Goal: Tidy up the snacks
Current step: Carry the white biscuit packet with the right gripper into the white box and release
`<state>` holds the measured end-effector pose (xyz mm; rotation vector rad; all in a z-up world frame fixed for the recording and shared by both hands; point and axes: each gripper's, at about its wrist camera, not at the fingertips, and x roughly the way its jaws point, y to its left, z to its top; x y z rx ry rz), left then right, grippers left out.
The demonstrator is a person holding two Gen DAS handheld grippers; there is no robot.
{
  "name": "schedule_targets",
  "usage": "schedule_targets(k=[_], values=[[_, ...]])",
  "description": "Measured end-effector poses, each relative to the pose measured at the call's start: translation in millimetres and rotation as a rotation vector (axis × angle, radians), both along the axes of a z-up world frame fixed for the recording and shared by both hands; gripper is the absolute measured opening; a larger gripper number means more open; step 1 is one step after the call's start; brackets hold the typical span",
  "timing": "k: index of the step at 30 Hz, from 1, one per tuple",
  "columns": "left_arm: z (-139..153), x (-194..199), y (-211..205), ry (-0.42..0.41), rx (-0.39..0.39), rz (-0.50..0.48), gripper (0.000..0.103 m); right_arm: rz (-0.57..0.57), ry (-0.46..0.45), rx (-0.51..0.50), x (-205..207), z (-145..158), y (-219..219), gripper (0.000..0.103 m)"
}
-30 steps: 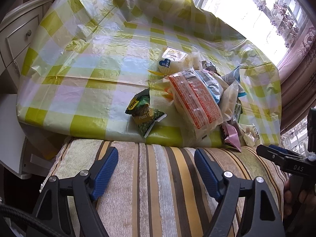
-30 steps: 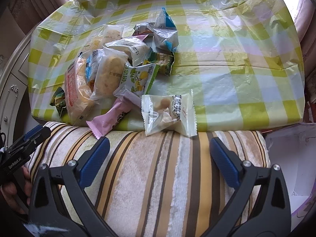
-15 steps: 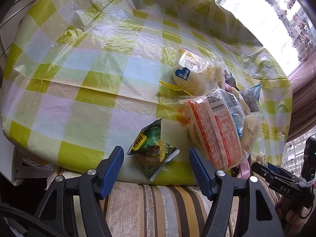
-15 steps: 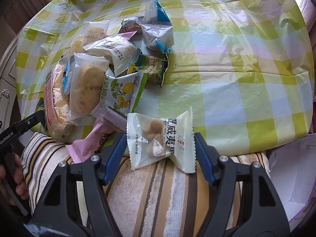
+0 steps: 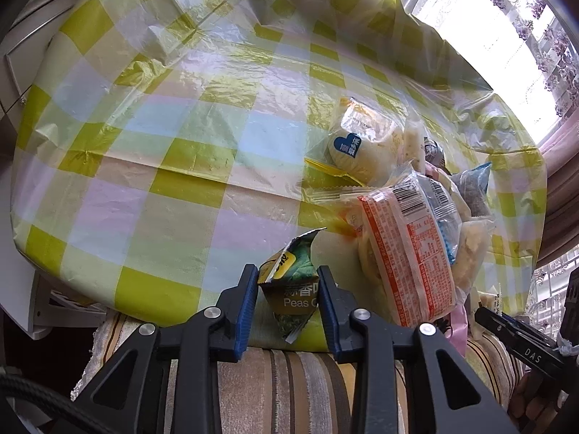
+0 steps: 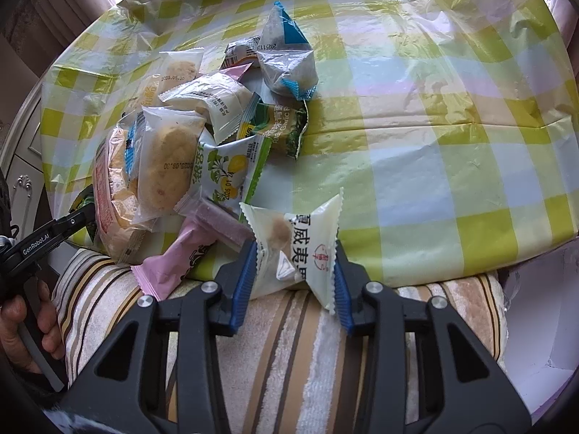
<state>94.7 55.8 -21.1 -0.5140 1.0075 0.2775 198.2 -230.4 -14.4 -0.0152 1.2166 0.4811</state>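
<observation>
A: Between the blue pads of the left gripper [image 5: 288, 296] sits a green pea packet [image 5: 292, 291], crumpled and pinched from both sides. The jaws have just been closing and now clench it.

B: And the right gripper [image 6: 295, 275]?

A: Between its pads is a white packet [image 6: 298, 249] with red print. Those jaws have also just been closing, and both pads press its sides, so it is gripped.

B: What lies just beyond the left jaws?

A: To their right, touching the pea packet's corner, a long orange-printed bread bag [image 5: 405, 253]. Further out from it, a round white bun in a wrapper with a blue heart [image 5: 358, 144].

B: And around the right jaws?

A: Just left of them a pink wrapper [image 6: 177, 256] hangs over the table edge. Beyond it is a heap of snacks [image 6: 202, 126], with a grey and blue pouch [image 6: 287, 65] at the far end.

B: What is everything on?

A: A yellow-green checked tablecloth [image 6: 434, 126]. Beneath both jaws is a striped cushion [image 6: 289, 343]. A hand [image 6: 25, 322] holds the left gripper's handle at the left edge of the right wrist view.
</observation>
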Motion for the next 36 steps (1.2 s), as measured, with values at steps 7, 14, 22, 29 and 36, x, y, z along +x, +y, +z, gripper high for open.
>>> schedule_targets(k=[7, 14, 22, 29, 36], values=[[22, -17, -2, -0.074, 0.064, 0.042, 0.033, -0.033, -0.027, 0.052, -11, 13, -18, 0.041], [47, -24, -25, -0.15, 0.117, 0.018, 0.033, -0.089, -0.073, 0.11, -18, 33, -46, 0.041], [75, 1, -94, -0.251, 0.11, -0.182, 0.033, -0.215, -0.094, 0.139, -27, 45, -115, 0.041], [79, 35, -187, -0.247, -0.009, -0.469, 0.033, -0.369, -0.114, 0.112, -32, 46, -192, 0.041], [78, 59, -283, -0.201, -0.136, -0.716, 0.033, -0.523, -0.113, 0.098, -41, 38, -259, 0.042]])
